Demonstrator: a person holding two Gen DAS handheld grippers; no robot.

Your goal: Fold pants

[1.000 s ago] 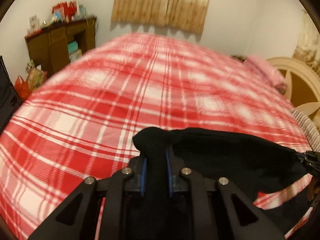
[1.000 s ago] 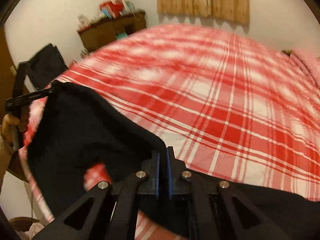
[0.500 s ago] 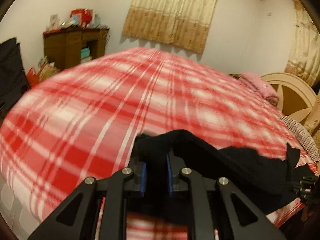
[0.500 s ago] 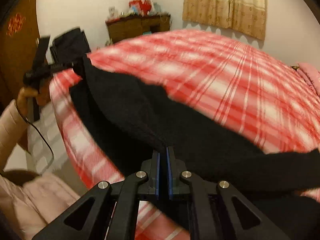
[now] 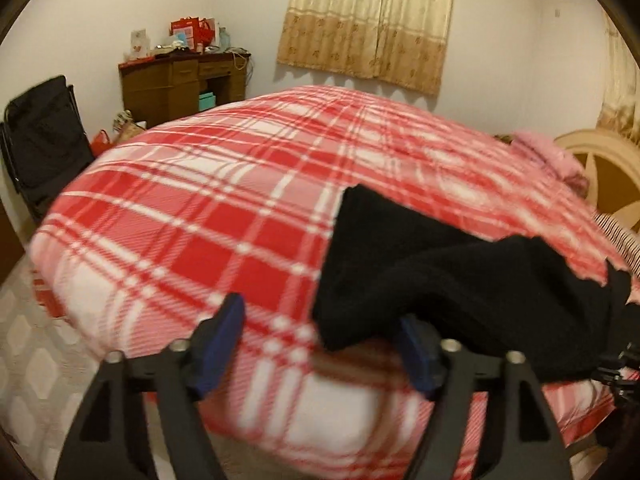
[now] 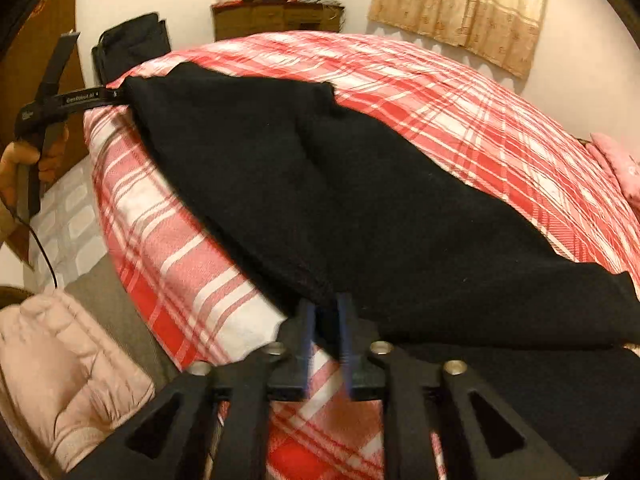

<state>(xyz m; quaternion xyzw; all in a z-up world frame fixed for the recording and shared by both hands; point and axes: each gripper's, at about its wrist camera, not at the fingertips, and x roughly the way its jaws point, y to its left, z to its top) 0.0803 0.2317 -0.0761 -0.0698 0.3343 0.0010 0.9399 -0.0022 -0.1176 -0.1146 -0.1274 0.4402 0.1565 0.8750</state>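
Black pants [image 6: 320, 184] lie across the plaid bed [image 5: 192, 216], left gripper [image 5: 320, 340] spread wide, letting go; right gripper [image 6: 326, 320] at 6 o'clock pinches the hem to lay it flat.

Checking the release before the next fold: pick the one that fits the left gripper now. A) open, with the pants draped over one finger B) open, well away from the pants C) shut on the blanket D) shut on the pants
A: the left gripper has its jaws spread wide, and the black pants lie over its right finger on the plaid blanket.
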